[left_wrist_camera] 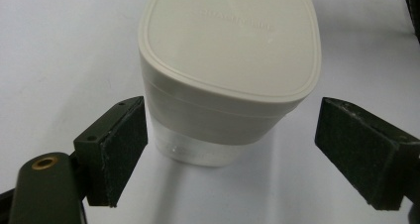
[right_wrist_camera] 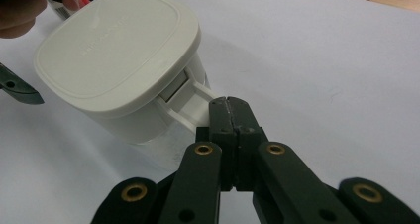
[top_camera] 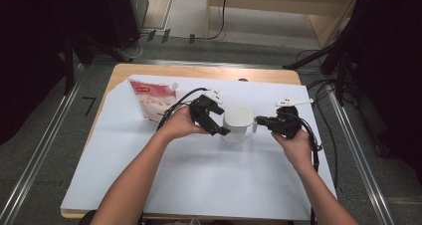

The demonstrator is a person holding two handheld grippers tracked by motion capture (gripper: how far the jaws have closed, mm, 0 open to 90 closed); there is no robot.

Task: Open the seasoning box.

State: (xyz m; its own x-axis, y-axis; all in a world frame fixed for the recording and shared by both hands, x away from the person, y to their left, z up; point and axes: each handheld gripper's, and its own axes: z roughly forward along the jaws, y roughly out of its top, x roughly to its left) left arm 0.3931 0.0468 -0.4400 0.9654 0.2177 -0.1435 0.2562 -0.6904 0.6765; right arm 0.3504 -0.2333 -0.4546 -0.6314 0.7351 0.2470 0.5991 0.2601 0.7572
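Right now your right gripper [right_wrist_camera: 229, 106] is closed tight on the handle [right_wrist_camera: 198, 97] of the jug [top_camera: 236, 124], pads pressed together over the thin white tab where it leaves the jug's side. The jug stands upright near the middle of the desk [top_camera: 209, 175], on the white sheet [top_camera: 164, 185], with its cream lid [left_wrist_camera: 230, 40] seated on top. Your left gripper [left_wrist_camera: 233, 149] is open, jaws spread wide to either side of the jug; one pad [left_wrist_camera: 124, 144] sits just beside the clear wall below the lid, the other stands well clear. Behind your left hand [top_camera: 180, 123], a pink pouch [top_camera: 152, 98] stands near the sheet's far left corner, apart from the jug.
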